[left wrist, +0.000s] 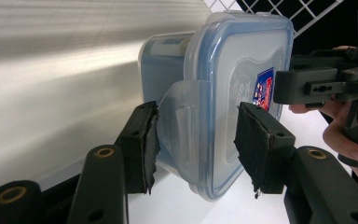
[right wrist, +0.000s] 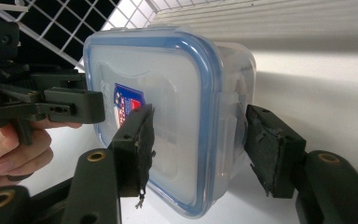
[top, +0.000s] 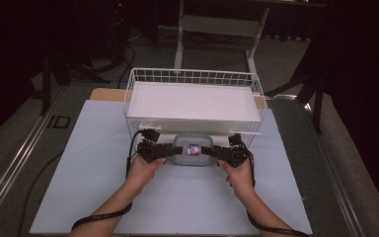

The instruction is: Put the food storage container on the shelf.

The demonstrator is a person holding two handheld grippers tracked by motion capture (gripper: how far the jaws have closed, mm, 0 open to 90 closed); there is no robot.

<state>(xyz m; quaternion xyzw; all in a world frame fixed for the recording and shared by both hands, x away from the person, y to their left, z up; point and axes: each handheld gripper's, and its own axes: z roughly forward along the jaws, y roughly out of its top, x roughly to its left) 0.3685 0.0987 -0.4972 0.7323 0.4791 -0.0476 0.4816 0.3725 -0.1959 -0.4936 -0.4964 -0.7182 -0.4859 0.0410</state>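
The left gripper (left wrist: 196, 140) has its jaws clamped on one short side of a clear plastic container (left wrist: 223, 93): one pad presses the folded-down side latch (left wrist: 177, 121), the other pad bears on the top of the blue-rimmed lid (left wrist: 242, 60). The right gripper (right wrist: 198, 140) takes the opposite short side in the same way, one pad on the lid face close to the small red-and-blue sticker (right wrist: 128, 109), the other pad against the latch on the container's wall. In the right gripper view that outer pad seems to touch the latch, though the contact line is partly hidden by the lid rim.

From above, the container (top: 192, 150) sits squarely between the two grippers, the left gripper (top: 170, 150) at its left end and the right gripper (top: 209, 152) at its right end, both pointing inward toward each other. A hand (top: 143, 170) holds each tool, the forearms coming in from the near edge.

Just beyond the grippers stands a white wire basket (top: 135, 81) with a white board (top: 192, 101) lying in it; the container is close against its front wall. Everything rests on a pale sheet (top: 94, 173) covering the table, with dark floor and a table frame (top: 217, 24) farther off.
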